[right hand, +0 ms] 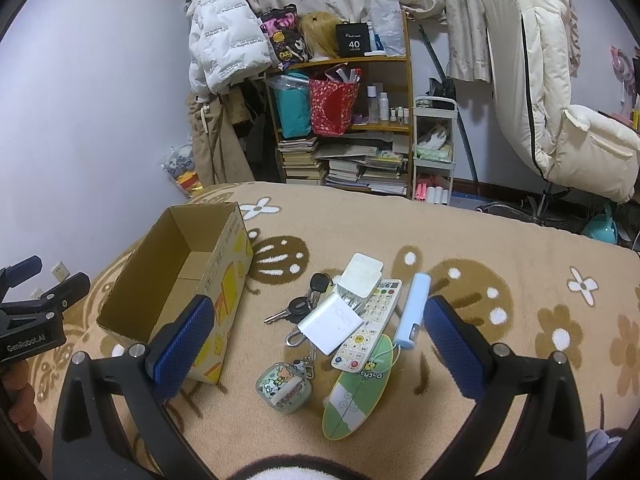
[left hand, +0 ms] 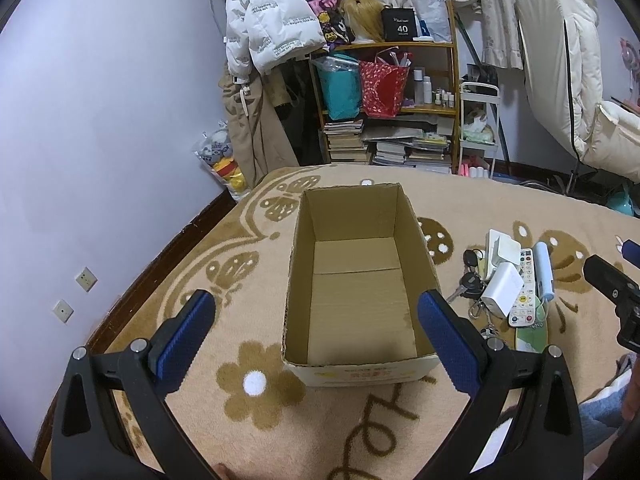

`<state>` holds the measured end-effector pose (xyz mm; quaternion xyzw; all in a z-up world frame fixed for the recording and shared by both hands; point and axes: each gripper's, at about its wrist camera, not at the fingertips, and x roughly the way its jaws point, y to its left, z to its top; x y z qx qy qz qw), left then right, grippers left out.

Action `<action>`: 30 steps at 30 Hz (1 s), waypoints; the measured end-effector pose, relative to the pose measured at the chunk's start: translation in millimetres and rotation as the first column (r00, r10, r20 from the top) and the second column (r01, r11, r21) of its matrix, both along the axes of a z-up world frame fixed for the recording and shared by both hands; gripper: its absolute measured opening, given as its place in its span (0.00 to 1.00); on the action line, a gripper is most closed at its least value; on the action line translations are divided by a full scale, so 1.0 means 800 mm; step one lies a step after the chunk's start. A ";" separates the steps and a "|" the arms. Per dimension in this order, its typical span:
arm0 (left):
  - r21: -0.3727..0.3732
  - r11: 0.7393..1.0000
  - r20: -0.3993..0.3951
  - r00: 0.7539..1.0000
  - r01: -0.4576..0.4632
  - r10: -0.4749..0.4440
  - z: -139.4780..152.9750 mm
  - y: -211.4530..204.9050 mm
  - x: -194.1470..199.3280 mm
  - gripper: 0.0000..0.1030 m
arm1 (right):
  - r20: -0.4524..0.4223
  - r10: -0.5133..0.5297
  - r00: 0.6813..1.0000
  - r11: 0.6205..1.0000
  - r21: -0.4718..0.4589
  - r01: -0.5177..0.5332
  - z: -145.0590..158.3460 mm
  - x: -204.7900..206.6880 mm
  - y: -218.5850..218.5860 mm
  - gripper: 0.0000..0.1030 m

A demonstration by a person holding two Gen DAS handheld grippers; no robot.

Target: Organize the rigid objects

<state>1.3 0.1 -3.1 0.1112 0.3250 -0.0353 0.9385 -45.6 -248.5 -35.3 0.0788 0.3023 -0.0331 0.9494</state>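
box (left hand: 356, 280) long axis runs away from left gripper (left hand: 316, 344), open side up.

Wooden shelf unit (right hand: 404, 128) against the far wall: stacked books (right hand: 300, 160) at the bottom, a teal bag (right hand: 294, 114) beside a red patterned bag (right hand: 332, 110) above. White puffer jacket (right hand: 224, 36) hung to its left. White trolley (right hand: 434, 152) to its right. Cream padded chair (right hand: 560, 100) at far right. 2 wall sockets (left hand: 86, 279) low on the left wall.
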 end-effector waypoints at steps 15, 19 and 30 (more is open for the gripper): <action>0.005 1.000 -0.006 1.000 0.011 -0.011 0.000 -0.003 -0.002 0.98 | 0.003 -0.003 1.000 1.000 -0.001 0.003 -0.001 -0.002 0.004 1.00; 0.006 1.000 -0.007 1.000 0.012 -0.012 0.000 -0.003 -0.003 0.98 | 0.004 -0.004 1.000 1.000 -0.001 0.004 -0.001 -0.002 0.005 1.00; 0.008 1.000 -0.009 1.000 0.013 -0.012 0.000 -0.004 -0.003 0.98 | 0.005 -0.004 1.000 1.000 -0.004 0.005 -0.002 -0.002 0.005 1.00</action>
